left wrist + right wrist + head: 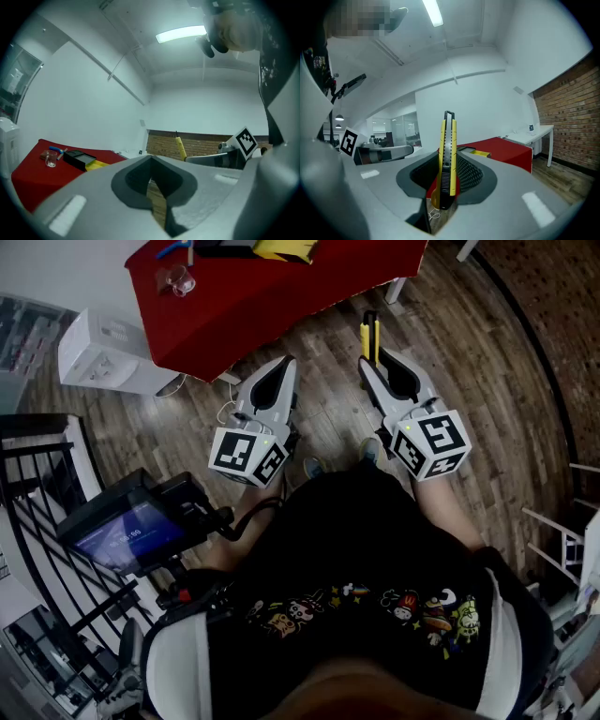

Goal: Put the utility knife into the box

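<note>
Presently, right gripper (374,357) pinches utility knife (448,159) upright; left gripper (284,367) is pressed together, empty. Best carried level to box (79,160) toward table's (281,296) far edge.

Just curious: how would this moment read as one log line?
right tool: shut on utility knife | left tool: shut, empty | box: on red table, knife not in

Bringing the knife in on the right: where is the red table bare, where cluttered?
Bare: the near half of the red table, from the glass across to the right edge; the right gripper with the utility knife could likely pass there. Crowded: the far strip with glass, black box and yellow item.
</note>
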A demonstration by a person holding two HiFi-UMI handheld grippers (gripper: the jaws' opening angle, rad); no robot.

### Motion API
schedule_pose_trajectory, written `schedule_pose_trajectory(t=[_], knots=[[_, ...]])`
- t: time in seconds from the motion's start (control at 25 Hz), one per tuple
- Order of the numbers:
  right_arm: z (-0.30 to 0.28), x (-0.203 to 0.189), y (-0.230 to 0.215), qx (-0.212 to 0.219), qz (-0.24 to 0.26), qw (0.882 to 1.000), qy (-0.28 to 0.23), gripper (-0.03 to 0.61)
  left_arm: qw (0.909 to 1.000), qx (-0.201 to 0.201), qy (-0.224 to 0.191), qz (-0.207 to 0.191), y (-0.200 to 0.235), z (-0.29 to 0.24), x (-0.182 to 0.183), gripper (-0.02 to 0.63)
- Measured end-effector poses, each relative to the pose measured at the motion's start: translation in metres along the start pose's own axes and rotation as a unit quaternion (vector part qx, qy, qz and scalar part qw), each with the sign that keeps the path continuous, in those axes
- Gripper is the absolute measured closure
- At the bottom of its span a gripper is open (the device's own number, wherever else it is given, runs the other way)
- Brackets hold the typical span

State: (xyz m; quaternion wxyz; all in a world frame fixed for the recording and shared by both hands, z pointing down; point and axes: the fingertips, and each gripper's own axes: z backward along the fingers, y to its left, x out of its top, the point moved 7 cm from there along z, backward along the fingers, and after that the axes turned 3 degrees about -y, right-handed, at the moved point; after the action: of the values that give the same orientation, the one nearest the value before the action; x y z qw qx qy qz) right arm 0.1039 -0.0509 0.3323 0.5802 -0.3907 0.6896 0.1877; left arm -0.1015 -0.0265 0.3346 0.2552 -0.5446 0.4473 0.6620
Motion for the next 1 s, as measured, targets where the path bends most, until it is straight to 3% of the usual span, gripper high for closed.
schedule_pose_trajectory(t=[0.36, 0.6, 1.0], knots=[[-0.004, 0.007, -0.002, 0.005, -0.007, 1.0, -0.003, 0.439, 1.0, 0.0, -0.009, 0.005, 0.001, -0.006, 0.003, 0.614], [-0.013, 0.006, -0.001, 0.028, 0.028, 0.999, 0.025, 0.439, 0.9994, 0.02, -0.022, 0.02, 0.004, -0.002, -0.003, 0.614], [-0.027, 0.005, 0.0, 0.041, 0.044, 0.998, 0.035, 0.439, 0.9983, 0.042, -0.028, 0.029, 0.011, 0.005, -0.008, 0.614]])
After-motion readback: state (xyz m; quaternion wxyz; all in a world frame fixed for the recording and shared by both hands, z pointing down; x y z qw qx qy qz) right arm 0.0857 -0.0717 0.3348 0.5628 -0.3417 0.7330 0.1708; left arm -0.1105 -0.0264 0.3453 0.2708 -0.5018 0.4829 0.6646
